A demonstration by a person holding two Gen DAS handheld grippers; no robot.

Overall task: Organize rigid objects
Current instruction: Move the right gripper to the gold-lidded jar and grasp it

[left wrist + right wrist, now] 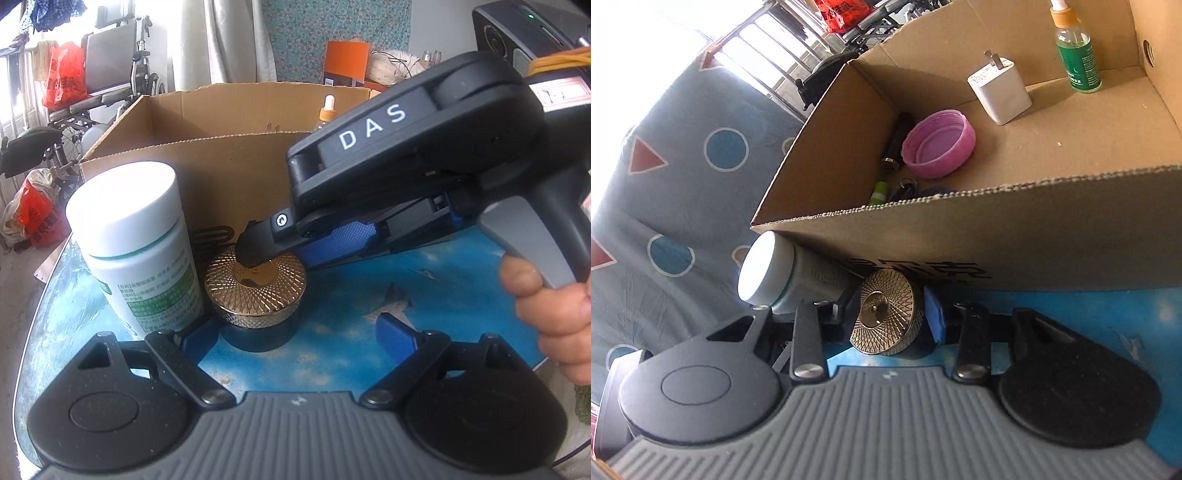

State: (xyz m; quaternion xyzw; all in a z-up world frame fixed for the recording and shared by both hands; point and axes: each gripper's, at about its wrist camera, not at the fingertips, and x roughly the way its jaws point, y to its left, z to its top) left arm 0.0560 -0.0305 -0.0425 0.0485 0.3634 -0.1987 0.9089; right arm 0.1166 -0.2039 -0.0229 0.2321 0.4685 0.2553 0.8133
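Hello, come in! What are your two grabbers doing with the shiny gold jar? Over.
Right gripper straddling the gold-lidded jar, not yet clamped. Left gripper open, idle beside it. White bottle crowding the jar's left; cardboard box just behind.

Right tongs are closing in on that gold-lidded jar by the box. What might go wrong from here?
1. The white bottle stands close beside the gold-lidded jar; a tong finger may knock it over.
2. The ribbed lid could slip in the right tongs.
3. The cardboard box wall rises right behind; a low lift might clip it.

Blown-out window glare, fisheye-warped edges
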